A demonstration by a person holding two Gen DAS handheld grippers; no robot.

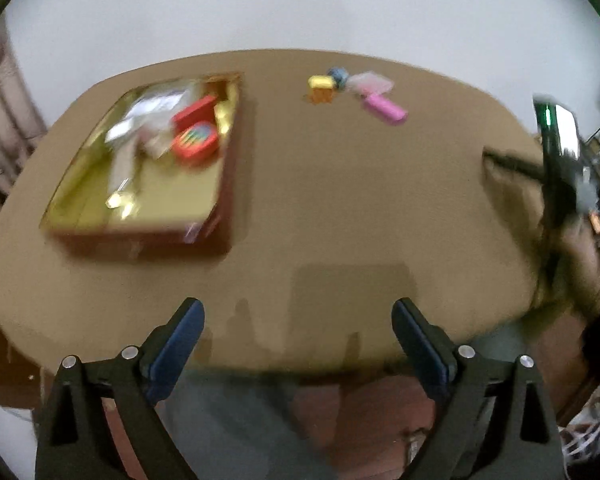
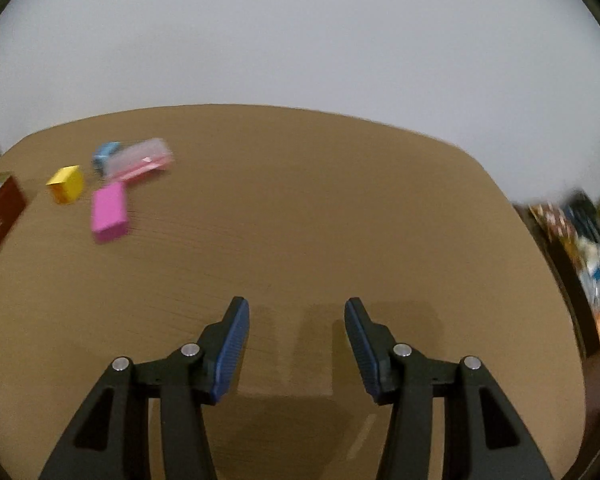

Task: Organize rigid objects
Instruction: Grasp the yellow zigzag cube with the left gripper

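A brown open box (image 1: 226,184) with a gold inside sits on the left of the table and holds a red toy (image 1: 194,142) and white packets. Its corner shows in the right wrist view (image 2: 0,204). Far across the table lie a yellow block (image 1: 321,86) (image 2: 66,184), a pink block (image 1: 385,108) (image 2: 109,212), a blue piece (image 1: 338,74) (image 2: 105,154) and a clear pink case (image 1: 370,82) (image 2: 140,160). My left gripper (image 1: 298,312) is open and empty over the near table edge. My right gripper (image 2: 296,312) is open and empty over bare table; it also appears blurred at the right of the left wrist view (image 1: 512,164).
The round brown table (image 2: 340,208) stands before a white wall. Cluttered shelves (image 2: 580,248) are at the far right. The person's legs (image 1: 260,420) show below the near table edge.
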